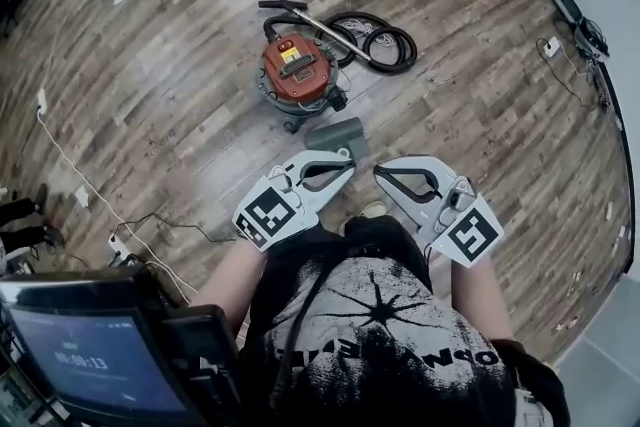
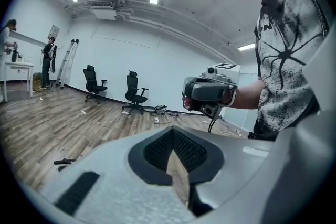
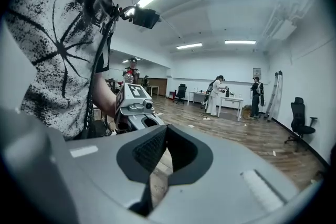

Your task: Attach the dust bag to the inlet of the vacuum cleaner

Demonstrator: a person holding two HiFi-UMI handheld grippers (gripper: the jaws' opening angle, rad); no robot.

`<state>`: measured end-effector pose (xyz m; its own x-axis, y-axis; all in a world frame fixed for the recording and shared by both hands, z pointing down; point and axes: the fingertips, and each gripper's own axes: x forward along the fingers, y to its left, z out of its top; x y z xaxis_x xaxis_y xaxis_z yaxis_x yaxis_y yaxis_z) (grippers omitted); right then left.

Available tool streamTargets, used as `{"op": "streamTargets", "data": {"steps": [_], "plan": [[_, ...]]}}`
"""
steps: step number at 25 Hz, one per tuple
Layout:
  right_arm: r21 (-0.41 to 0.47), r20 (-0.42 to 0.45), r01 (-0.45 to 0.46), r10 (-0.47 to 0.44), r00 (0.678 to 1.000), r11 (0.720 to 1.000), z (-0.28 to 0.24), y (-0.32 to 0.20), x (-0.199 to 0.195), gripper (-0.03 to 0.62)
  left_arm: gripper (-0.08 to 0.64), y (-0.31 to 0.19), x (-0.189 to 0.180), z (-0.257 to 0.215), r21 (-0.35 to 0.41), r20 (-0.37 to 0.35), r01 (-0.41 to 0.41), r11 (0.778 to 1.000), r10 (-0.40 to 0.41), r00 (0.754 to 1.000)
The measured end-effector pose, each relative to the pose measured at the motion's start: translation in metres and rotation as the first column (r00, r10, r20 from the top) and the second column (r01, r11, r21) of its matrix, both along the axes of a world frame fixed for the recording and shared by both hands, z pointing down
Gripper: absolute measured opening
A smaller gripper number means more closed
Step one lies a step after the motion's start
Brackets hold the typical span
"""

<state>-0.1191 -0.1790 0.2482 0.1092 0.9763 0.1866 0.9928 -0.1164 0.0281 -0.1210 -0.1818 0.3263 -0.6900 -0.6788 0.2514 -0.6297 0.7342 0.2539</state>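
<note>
The grey dust bag [image 1: 338, 136] is seen on the wood floor [image 1: 180, 75], just beside the orange vacuum cleaner [image 1: 297, 70], with bare boards all round. The left gripper [image 1: 347, 157] and right gripper [image 1: 379, 172] are held closed and empty, tips facing. The vacuum's inlet cannot be made out.

The right tongs [image 3: 166, 131] are pointing across a room, their dark-padded jaws pressing together with nothing between them. Just beyond them, to the left, the left tongs [image 3: 144, 115] are showing a marker cube [image 3: 135, 93] and riding on a bare forearm [image 3: 102, 94]. A black-and-white printed shirt [image 3: 58, 50] is filling the left side. Farther back, two people [image 3: 215, 94] are standing at a white surface [image 3: 231, 99] on the wooden floor [image 3: 247, 139], and a black office chair [image 3: 299, 122] is sitting near the right wall.
</note>
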Motion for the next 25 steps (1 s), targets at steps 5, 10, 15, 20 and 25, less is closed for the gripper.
{"op": "streamTargets", "data": {"steps": [5,10,15,20,25], "plan": [[0.256,0.108,0.045,-0.075,0.991,0.966,0.046,-0.008,-0.007,0.005,0.003,0.028,0.004,0.017,-0.022,-0.008,0.044,0.999,-0.044,0.999],[0.368,0.124,0.14,-0.198,0.972,0.919,0.09,-0.034,-0.02,0.005,0.003,0.021,0.007,0.034,0.045,-0.073,0.207,0.977,-0.204,0.976],[0.406,0.074,0.298,-0.356,0.931,0.864,0.158,-0.056,-0.032,0.005,0.002,0.004,0.0,0.073,0.044,-0.122,0.351,0.935,-0.344,0.931],[0.458,0.04,0.355,-0.418,0.908,0.815,0.26,-0.065,-0.04,0.005,0.003,-0.006,-0.015,0.129,0.025,-0.116,0.349,0.937,-0.344,0.932],[0.571,0.008,0.344,-0.424,0.905,0.745,0.408,-0.074,-0.046,0.086,0.002,-0.005,-0.038,0.214,0.001,-0.068,0.256,0.967,-0.255,0.964]]}}
